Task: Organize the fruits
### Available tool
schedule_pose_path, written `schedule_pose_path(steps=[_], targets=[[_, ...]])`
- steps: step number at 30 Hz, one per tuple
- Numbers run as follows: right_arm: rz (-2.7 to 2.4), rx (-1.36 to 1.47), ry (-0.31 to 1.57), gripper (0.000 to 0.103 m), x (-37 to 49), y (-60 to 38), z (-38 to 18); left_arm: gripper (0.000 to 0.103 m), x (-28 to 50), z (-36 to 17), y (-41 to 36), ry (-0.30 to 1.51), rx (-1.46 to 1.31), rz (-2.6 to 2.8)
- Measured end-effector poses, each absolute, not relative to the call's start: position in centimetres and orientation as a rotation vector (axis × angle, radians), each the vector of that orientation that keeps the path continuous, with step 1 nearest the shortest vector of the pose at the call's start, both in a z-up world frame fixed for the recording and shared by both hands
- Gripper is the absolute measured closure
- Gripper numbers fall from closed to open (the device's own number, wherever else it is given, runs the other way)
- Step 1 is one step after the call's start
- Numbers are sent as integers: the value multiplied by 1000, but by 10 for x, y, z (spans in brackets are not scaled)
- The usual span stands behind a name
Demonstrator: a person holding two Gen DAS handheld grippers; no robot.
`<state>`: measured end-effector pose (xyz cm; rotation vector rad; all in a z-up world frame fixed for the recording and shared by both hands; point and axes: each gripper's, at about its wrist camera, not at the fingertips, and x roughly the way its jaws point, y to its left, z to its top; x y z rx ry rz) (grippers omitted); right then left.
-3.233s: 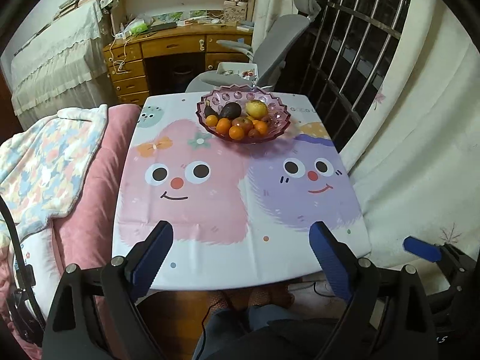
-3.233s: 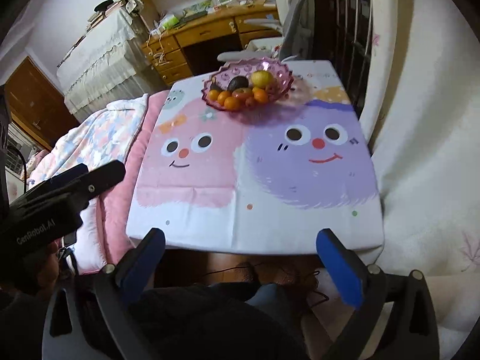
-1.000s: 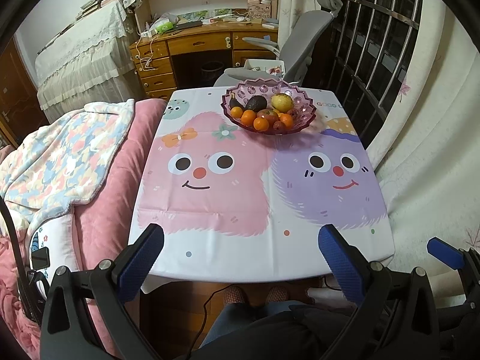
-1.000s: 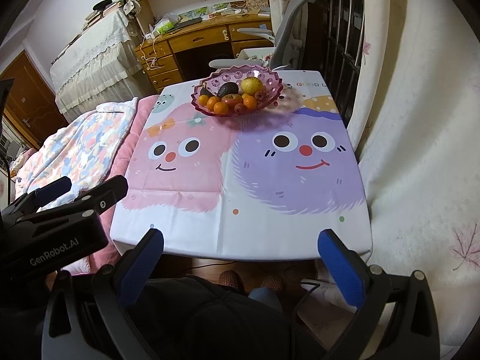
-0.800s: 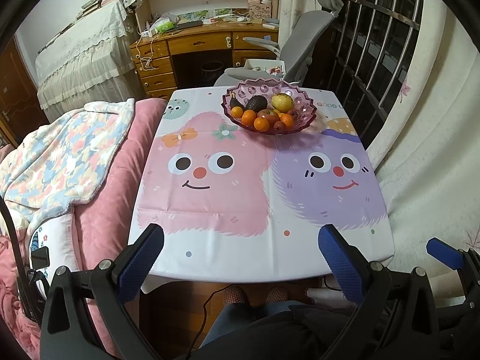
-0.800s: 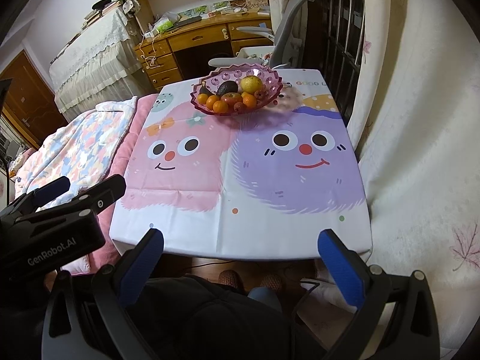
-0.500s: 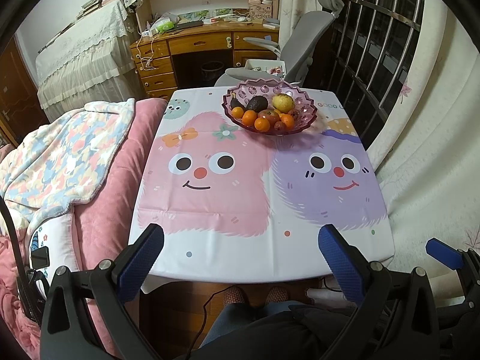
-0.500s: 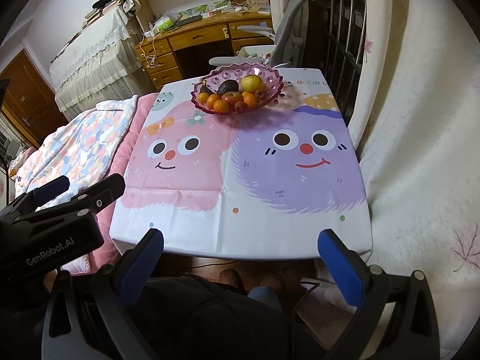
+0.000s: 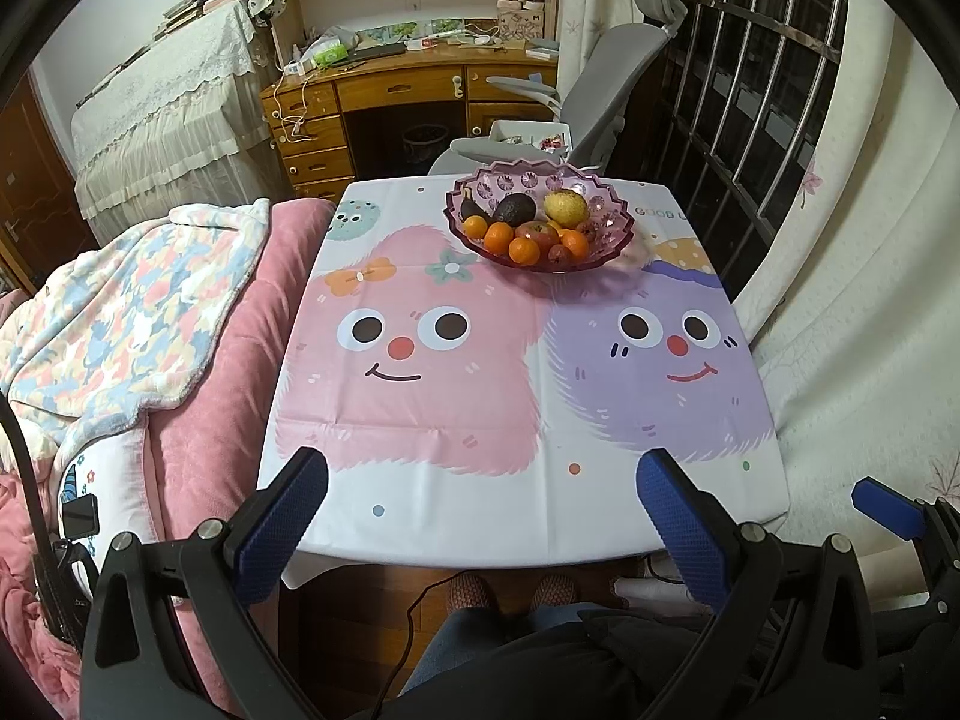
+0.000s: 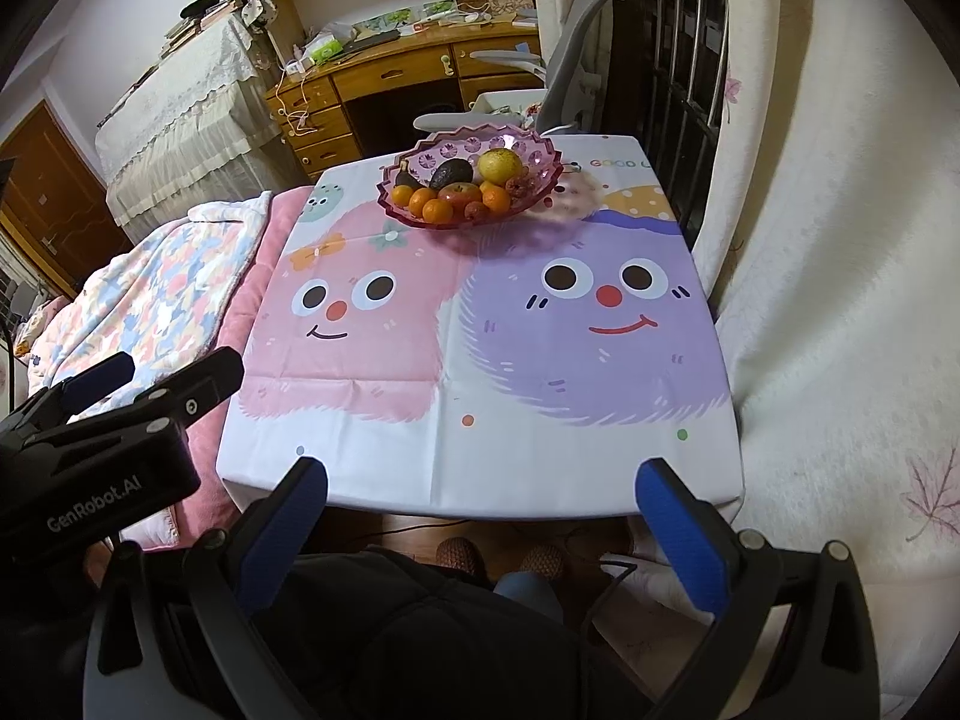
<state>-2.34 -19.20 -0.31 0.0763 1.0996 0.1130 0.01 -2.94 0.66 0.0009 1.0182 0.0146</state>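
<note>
A pink glass fruit bowl (image 9: 612,227) stands at the far end of the table (image 9: 480,516); it also shows in the right wrist view (image 10: 543,183). It holds several small oranges (image 9: 523,251), a red apple (image 9: 537,234), a dark avocado (image 9: 515,208), a yellow pear (image 9: 566,207) and a small aubergine (image 9: 468,208). My left gripper (image 9: 483,495) is open and empty, held off the table's near edge. My right gripper (image 10: 480,498) is open and empty, also off the near edge. The left gripper's body shows in the right wrist view (image 10: 120,420).
A cartoon tablecloth (image 9: 420,396) covers the table. A bed with pink and patterned blankets (image 9: 150,324) lies along the left. A grey office chair (image 9: 594,102) and a wooden desk (image 9: 384,96) stand behind the table. A white curtain (image 9: 852,276) hangs at the right.
Both grippers have pulled back and risen a little since 3.2 s ago, and stayed almost still over the last second. The bowl and fruit have not moved.
</note>
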Motion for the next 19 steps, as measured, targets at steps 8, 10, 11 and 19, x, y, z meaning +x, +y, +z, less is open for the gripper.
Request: schedule_pose_path(steps=[8, 10, 11, 19], targets=[[114, 77, 1100, 0, -23, -192, -3, 1, 6, 9, -30, 1012, 0, 18], [114, 78, 1100, 0, -24, -192, -3, 1, 5, 9, -29, 1012, 0, 18], [113, 78, 1100, 0, -24, -192, -3, 1, 6, 9, -29, 1012, 0, 18], [112, 78, 1102, 0, -23, -192, -3, 1, 5, 11, -29, 1011, 1, 22]])
